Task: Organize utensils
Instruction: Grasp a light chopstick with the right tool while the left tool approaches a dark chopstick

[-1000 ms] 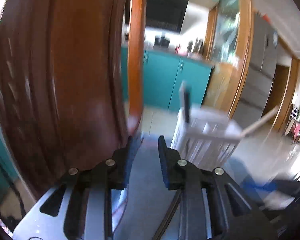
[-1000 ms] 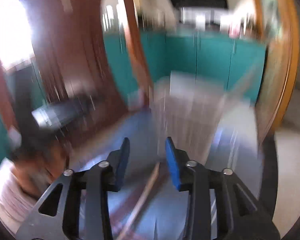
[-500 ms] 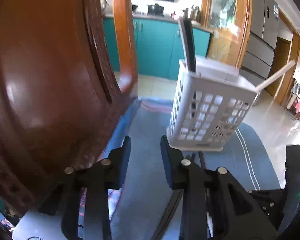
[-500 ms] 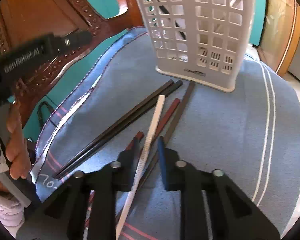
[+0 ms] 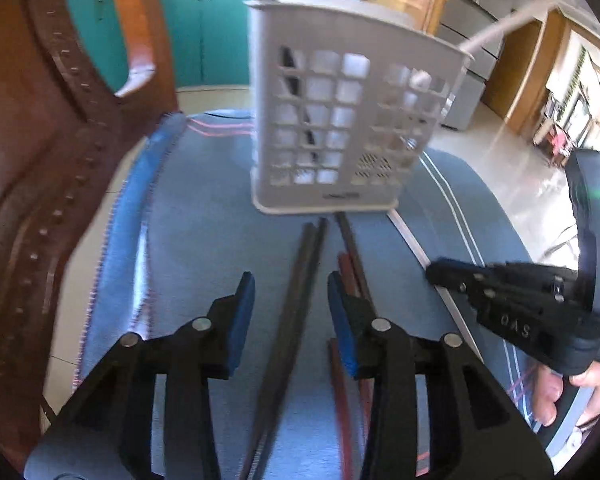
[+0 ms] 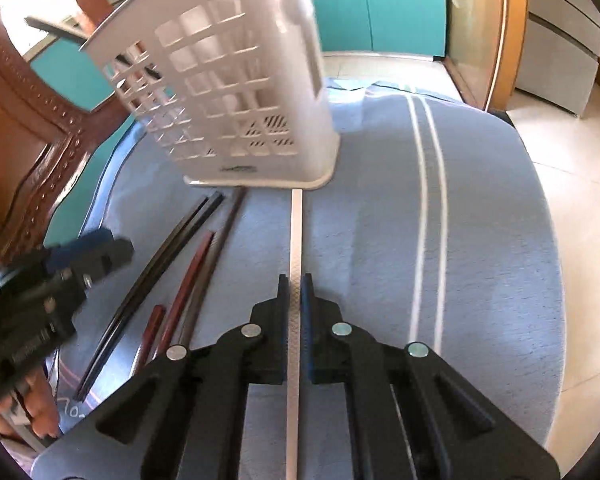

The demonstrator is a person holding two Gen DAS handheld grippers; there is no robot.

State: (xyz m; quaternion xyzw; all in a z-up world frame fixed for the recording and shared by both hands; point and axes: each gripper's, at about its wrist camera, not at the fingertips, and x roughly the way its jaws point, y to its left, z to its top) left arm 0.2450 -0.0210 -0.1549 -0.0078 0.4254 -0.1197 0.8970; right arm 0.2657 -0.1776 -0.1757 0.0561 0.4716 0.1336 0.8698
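Observation:
A white lattice utensil basket (image 5: 340, 128) stands on a blue cloth, with a black stick and a white stick leaning in it; it also shows in the right wrist view (image 6: 236, 92). Several chopsticks lie in front of it: a black pair (image 5: 300, 280), red ones (image 5: 346, 276) and a white one (image 6: 295, 240). My left gripper (image 5: 290, 284) is open, its jaws straddling the black pair low over the cloth. My right gripper (image 6: 295, 280) is shut on the white chopstick, which lies flat on the cloth; it also shows in the left wrist view (image 5: 434, 270).
The blue cloth (image 6: 480, 220) with white stripes covers the rounded table. A brown studded wooden chair (image 5: 32, 168) stands close at the left edge. Teal cabinets (image 5: 204, 32) and tiled floor lie beyond. The left gripper also shows in the right wrist view (image 6: 120, 250).
Both grippers have dropped from a raised, blurred sweep down to the cloth. The right jaws have closed around the white chopstick. The left gripper has lined up over the black pair.

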